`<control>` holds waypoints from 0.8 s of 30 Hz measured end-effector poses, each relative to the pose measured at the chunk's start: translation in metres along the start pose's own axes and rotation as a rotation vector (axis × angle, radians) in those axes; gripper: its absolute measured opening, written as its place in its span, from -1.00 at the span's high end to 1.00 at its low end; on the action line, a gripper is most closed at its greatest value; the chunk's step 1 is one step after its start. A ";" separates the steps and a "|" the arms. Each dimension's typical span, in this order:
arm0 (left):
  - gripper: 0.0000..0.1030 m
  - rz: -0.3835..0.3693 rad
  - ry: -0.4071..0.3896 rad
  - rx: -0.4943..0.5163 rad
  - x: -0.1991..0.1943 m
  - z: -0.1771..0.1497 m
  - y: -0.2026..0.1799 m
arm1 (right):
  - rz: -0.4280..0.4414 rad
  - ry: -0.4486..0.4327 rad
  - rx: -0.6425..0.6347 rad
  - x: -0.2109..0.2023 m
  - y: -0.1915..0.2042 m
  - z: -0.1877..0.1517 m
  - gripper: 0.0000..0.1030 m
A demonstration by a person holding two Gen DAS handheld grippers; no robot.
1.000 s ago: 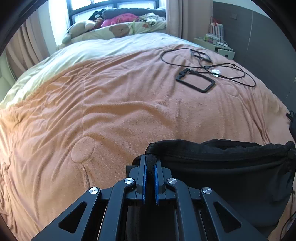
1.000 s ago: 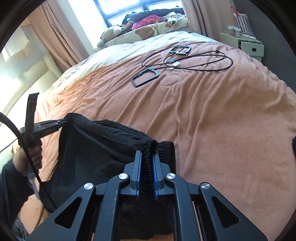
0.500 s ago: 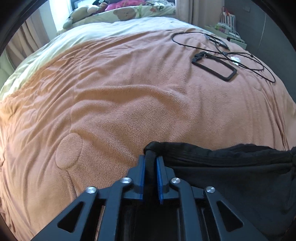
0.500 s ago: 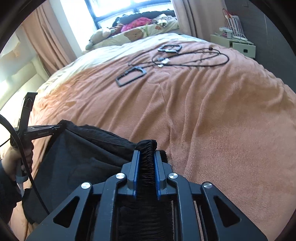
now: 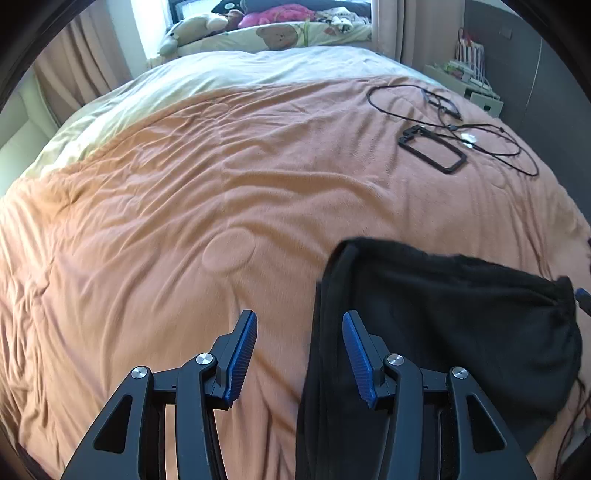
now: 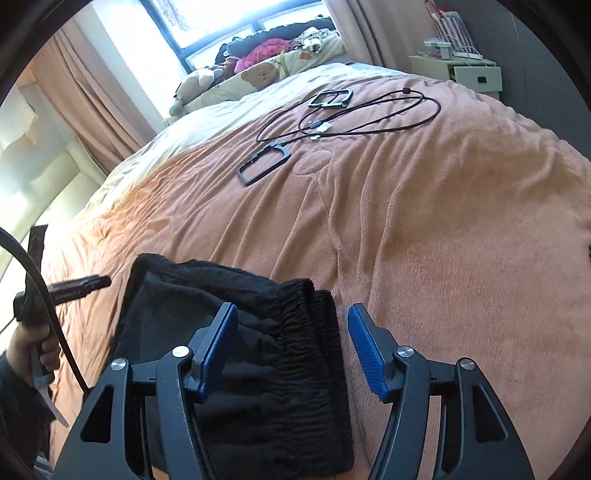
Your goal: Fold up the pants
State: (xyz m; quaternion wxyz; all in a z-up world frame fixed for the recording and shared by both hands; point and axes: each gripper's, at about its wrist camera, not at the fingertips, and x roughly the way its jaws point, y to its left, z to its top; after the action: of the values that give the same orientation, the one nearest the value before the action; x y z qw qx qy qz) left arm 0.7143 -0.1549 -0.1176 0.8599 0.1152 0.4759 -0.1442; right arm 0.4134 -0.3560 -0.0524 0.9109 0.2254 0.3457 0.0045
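The black pants [image 5: 443, 325] lie folded on the orange blanket [image 5: 221, 192], at the near right of the left wrist view. My left gripper [image 5: 299, 354] is open and empty, its right finger over the pants' left edge. In the right wrist view the pants [image 6: 258, 369] lie near the bed's front, gathered elastic waistband on the right. My right gripper [image 6: 291, 347] is open above the waistband, holding nothing. The left gripper shows at the far left of that view [image 6: 79, 286], beside the pants' far corner.
A black rectangular frame [image 5: 432, 147] and looped black cables [image 5: 461, 114] lie on the blanket at the far right; in the right wrist view a frame [image 6: 264, 164] and cables [image 6: 369, 110] show too. Pillows and stuffed toys [image 5: 266, 26] sit by the window. A nightstand [image 6: 461, 70] stands at the far right.
Both grippers were shut on the pants' upper edge and have opened. The pants have dropped flat onto the blanket.
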 end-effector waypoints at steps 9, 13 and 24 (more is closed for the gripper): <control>-0.11 -0.030 0.014 -0.068 -0.028 -0.057 -0.004 | 0.011 0.028 0.008 -0.014 0.001 -0.005 -0.17; -0.34 -0.049 0.004 -0.116 -0.039 -0.083 -0.005 | 0.005 0.039 -0.004 -0.023 0.004 -0.011 -0.17; -0.50 -0.066 0.029 -0.190 -0.046 -0.137 -0.006 | -0.013 0.079 -0.003 -0.038 -0.002 -0.052 -0.36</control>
State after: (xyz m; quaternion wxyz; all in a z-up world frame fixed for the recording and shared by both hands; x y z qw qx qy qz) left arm 0.5812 -0.1086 -0.1503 0.8548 0.0194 0.5034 -0.1247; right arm 0.3510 -0.3427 -0.0638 0.8969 0.2215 0.3827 0.0082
